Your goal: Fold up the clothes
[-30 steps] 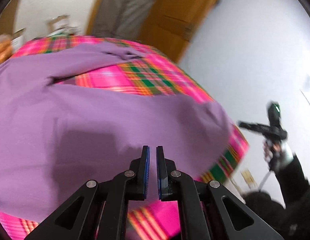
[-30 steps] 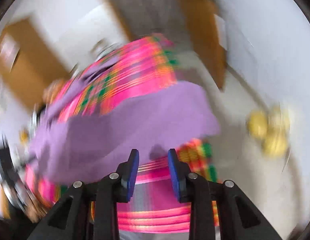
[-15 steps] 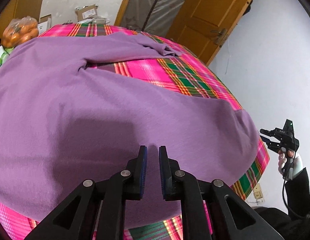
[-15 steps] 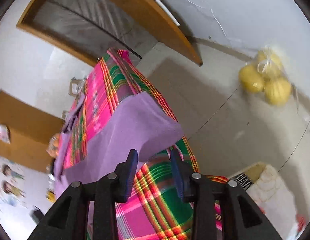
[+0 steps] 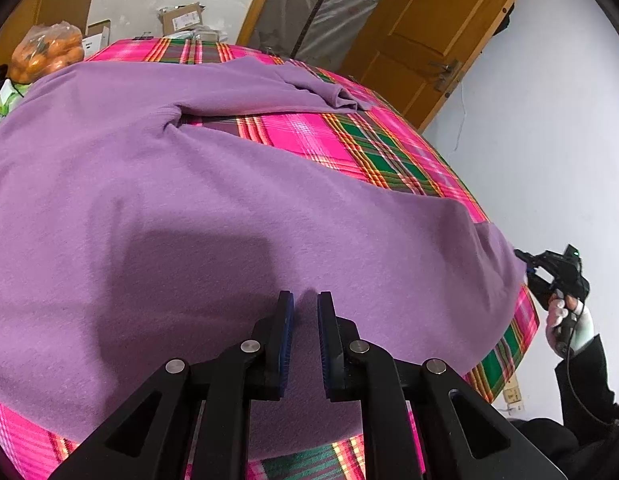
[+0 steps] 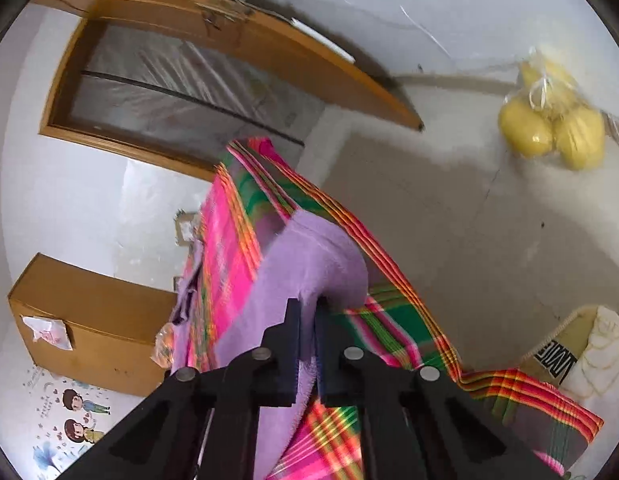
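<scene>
now, from the left wrist view, the left gripper (image 5: 305,300) sits low over the purple garment (image 5: 197,200), its two blue-padded fingers (image 5: 286,340) drawn close with a small ridge of the purple cloth pinched up between them. the garment spreads ahead of and to both sides of the fingers over a pink and green plaid tablecloth (image 5: 349,148), with one sleeve (image 5: 309,88) lying far ahead of the fingertips. off to the right of the fingers, at the garment's far corner, the right gripper (image 5: 527,266) meets the cloth edge, held by a white-gloved hand (image 5: 569,320) in a dark sleeve. far ahead and left of the fingers stands a bag of oranges (image 5: 45,54); far ahead and right, a wooden door (image 5: 429,36). from the right wrist view, the right gripper (image 6: 307,308) has just been closing, and its fingers (image 6: 291,344) now clamp the purple garment's (image 6: 309,256) corner, which bunches up just ahead of the tips and hangs down between them. the tablecloth (image 6: 389,328) drapes right of and beyond the fingers. far to the upper right hangs a bag of yellow fruit (image 6: 549,128); to the left stands a wooden cabinet (image 6: 89,320).
</scene>
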